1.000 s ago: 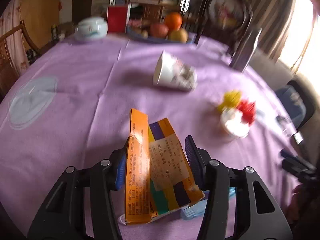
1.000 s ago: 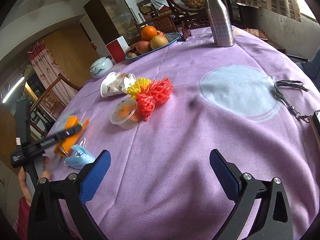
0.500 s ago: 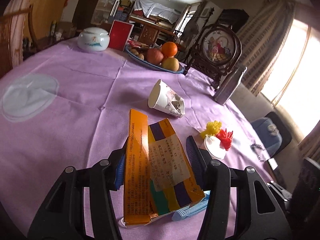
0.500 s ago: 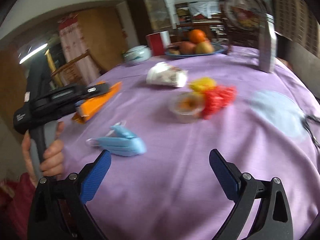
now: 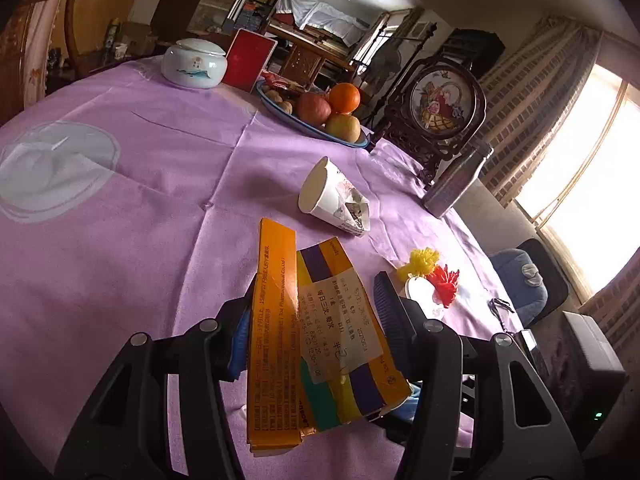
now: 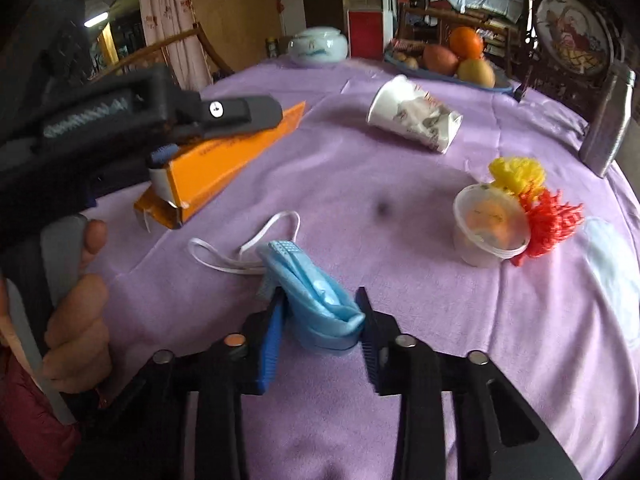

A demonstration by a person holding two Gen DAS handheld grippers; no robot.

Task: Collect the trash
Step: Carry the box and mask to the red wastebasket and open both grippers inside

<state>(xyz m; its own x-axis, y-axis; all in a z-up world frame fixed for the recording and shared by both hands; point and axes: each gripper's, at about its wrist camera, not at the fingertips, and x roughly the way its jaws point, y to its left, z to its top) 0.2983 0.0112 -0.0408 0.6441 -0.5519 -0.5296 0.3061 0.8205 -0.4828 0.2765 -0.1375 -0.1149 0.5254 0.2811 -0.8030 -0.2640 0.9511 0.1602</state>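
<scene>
left gripper (image 5: 316,320) clamped on flattened orange carton (image 5: 308,344) above purple tablecloth (image 5: 132,200), right gripper (image 6: 322,320) narrowed around crumpled blue face mask (image 6: 316,296), touching it on both sides

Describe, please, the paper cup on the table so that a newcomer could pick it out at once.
On the purple tablecloth, look just in front of the blue fruit plate. The paper cup lies there on its side, its open mouth towards the orange box. It is the only white printed cup, with a crushed base, unlike the clear plastic tub standing nearer.

The orange box (image 5: 276,344) reads "Pharmaceutical Co.,Ltd"; its white label (image 5: 340,328) carries small, mostly unreadable print.
</scene>
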